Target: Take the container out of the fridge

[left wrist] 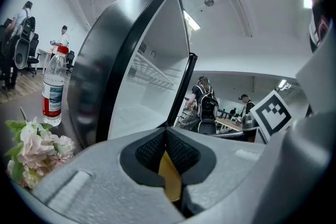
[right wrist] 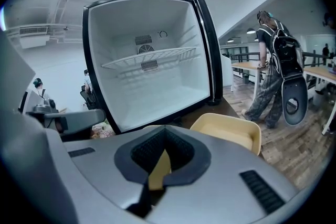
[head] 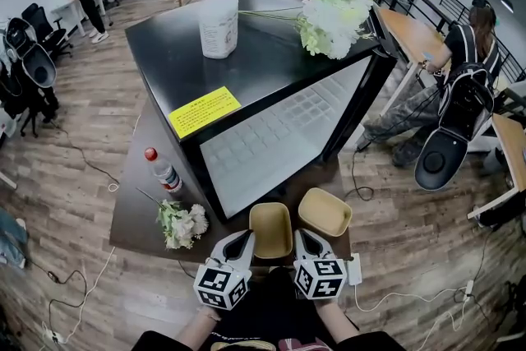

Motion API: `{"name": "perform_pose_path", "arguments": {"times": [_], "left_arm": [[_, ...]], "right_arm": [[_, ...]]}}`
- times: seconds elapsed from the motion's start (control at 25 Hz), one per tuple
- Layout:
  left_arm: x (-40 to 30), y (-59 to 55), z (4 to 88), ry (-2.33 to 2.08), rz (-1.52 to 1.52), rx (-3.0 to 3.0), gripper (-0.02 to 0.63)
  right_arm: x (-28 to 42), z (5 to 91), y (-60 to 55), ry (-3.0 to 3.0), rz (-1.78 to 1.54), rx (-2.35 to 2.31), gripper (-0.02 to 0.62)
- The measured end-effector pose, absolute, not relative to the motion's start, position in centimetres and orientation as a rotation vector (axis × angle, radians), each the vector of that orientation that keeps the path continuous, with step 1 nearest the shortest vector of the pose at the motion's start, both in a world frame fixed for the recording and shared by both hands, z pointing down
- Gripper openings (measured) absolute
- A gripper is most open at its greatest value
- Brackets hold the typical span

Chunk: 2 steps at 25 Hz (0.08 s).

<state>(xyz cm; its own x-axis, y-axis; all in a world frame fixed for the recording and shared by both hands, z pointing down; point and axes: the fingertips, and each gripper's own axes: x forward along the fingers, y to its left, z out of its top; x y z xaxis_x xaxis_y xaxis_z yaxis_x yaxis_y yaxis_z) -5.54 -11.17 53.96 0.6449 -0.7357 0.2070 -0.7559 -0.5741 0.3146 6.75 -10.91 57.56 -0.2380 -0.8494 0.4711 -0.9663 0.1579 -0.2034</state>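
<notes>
A yellow container [head: 271, 230] sits low in front of the open black fridge [head: 205, 53], held between my two grippers. My left gripper [head: 245, 240] is shut on its left rim, and a yellow edge shows between the pads [left wrist: 167, 165]. On its right rim my right gripper [head: 301, 238] is shut as well, again with yellow between the pads [right wrist: 160, 165]. A second yellow container [head: 325, 211] [right wrist: 231, 131] rests on the dark table just to the right. The fridge's white inside [right wrist: 152, 81] holds only a wire shelf [right wrist: 149, 57].
A water bottle [head: 163, 168] and a small bunch of flowers [head: 182, 223] lie on the low table left of the fridge. A white jar [head: 219, 25] and a white bouquet [head: 333, 16] stand on the fridge top. A person with a backpack [head: 464, 86] stands at the right. Cables trail across the wooden floor.
</notes>
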Motion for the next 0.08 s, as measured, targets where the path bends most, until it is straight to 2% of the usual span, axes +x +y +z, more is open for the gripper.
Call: {"name": "perform_pose_path", "arguments": {"times": [0.08], "left_arm": [[-5.58, -11.25, 54.0, -1.182, 0.075, 2.491, 0.008]], "right_arm": [[6.78, 57.67, -10.95, -2.183, 0.689, 1.764, 0.008]]}}
